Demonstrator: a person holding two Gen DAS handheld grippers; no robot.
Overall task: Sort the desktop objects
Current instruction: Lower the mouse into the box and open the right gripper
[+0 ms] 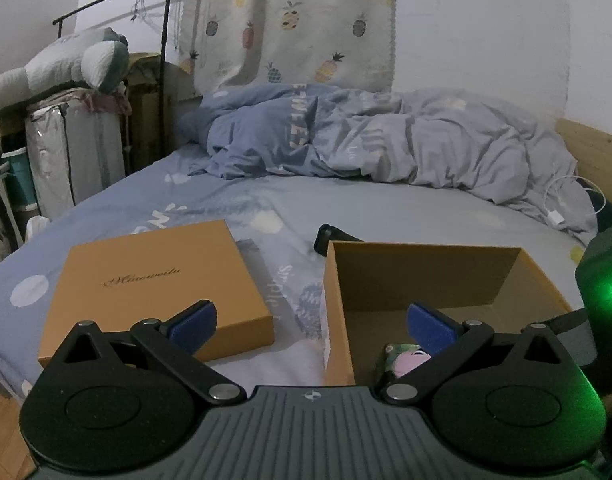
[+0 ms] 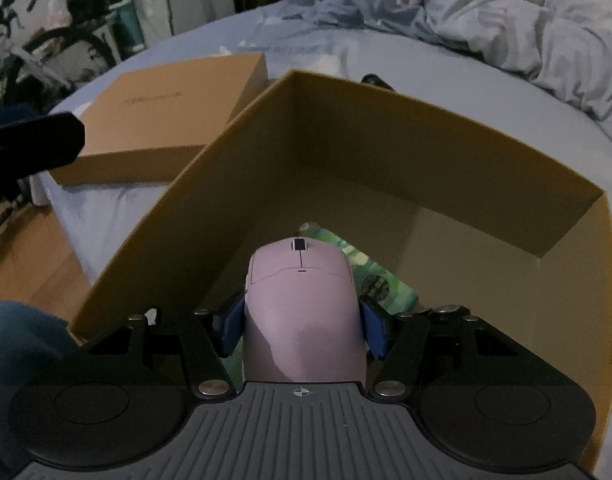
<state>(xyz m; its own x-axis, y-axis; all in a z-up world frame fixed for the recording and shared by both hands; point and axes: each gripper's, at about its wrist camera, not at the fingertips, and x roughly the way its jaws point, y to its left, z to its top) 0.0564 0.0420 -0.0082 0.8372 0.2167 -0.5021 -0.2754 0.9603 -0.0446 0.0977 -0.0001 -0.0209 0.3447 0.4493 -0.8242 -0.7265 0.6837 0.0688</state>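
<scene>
An open tan box (image 1: 385, 268) (image 2: 345, 140) sits on the bed. My right gripper (image 2: 304, 328) is shut on a pink computer mouse (image 2: 302, 304) and holds it inside the box, over a green patterned flat item (image 2: 369, 276) on the box floor. The mouse (image 1: 411, 360) and the green item (image 1: 391, 350) also show in the left wrist view. My left gripper (image 1: 311, 322) is open and empty, hovering above the gap between the box and its tan lid (image 1: 154, 288) (image 2: 166, 112). A black object (image 1: 333, 236) lies behind the box.
A crumpled blue duvet (image 1: 365, 140) covers the far side of the bed. A white charger cable (image 1: 557, 208) lies at the right, by the wooden headboard (image 1: 593, 156). Storage bins and a plush toy (image 1: 66, 64) stand off the bed's left side.
</scene>
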